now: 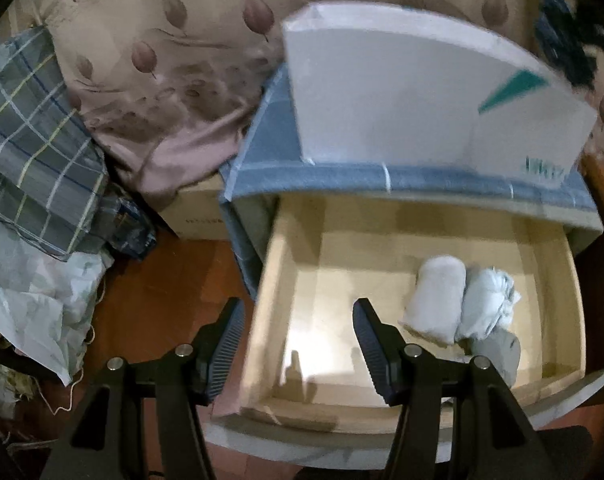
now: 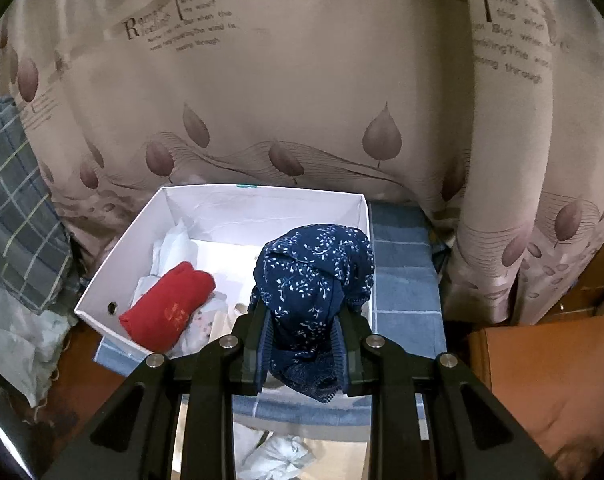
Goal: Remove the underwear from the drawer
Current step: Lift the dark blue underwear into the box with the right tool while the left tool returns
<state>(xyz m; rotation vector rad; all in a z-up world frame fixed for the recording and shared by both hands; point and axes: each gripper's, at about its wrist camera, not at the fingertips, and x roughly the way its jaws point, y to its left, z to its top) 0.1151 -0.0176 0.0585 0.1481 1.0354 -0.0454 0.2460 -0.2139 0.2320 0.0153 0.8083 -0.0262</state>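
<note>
Clamping a navy floral underwear (image 2: 316, 280) between its pads, the right gripper (image 2: 302, 344) holds the bundle raised just in front of itself. Just beyond sits a white box (image 2: 102, 300) holding a red folded garment (image 2: 168, 306). The left gripper (image 1: 298, 320) hangs with jaws apart and nothing between them, above the open drawer (image 1: 262, 300), where pale rolled underwear (image 1: 458, 300) lies ahead to its right.
</note>
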